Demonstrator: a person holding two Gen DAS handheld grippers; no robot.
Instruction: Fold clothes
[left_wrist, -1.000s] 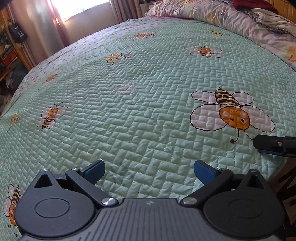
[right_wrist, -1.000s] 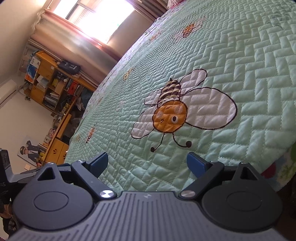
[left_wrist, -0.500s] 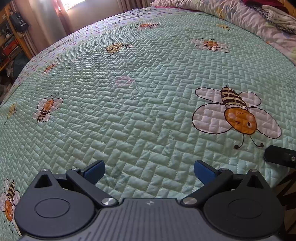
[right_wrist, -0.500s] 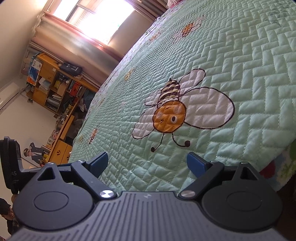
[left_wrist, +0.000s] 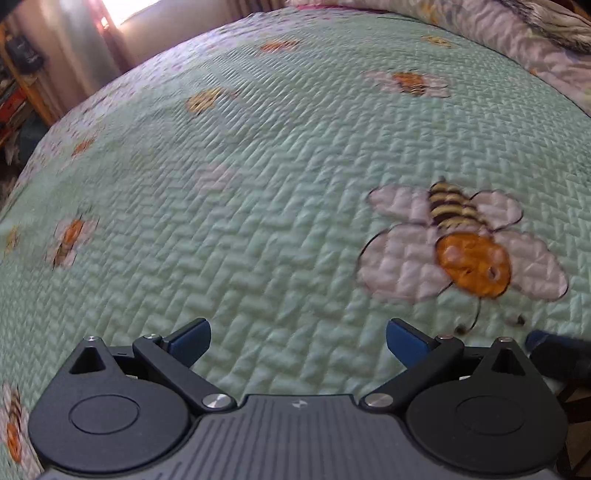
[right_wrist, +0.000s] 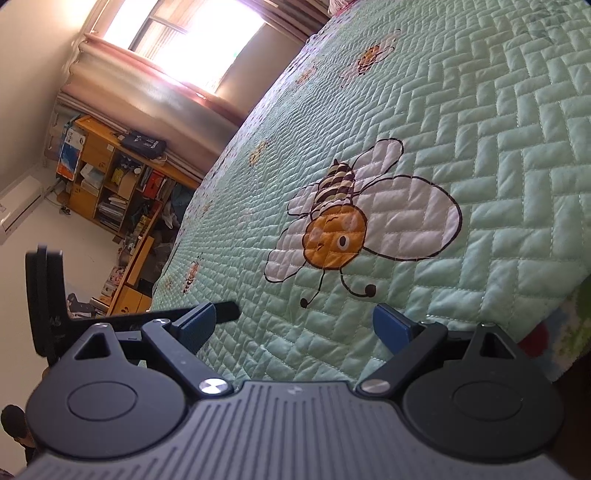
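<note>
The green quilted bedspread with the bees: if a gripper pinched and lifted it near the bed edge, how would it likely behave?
The bedspread would probably drape and sag, not lift flat: it bends softly over the bed edge. Its stitched, padded surface suggests some bulk, so a pinch may gather a thick fold. The fabric has a slight sheen, so it might slip between the open right gripper's fingers.

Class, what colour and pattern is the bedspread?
Mint green bedspread, herringbone quilted with printed cartoon bees; clearest in the right wrist view.

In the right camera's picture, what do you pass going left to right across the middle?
Wall heater → wooden shelves → small bee print → big bee print → plain green quilt.
</note>
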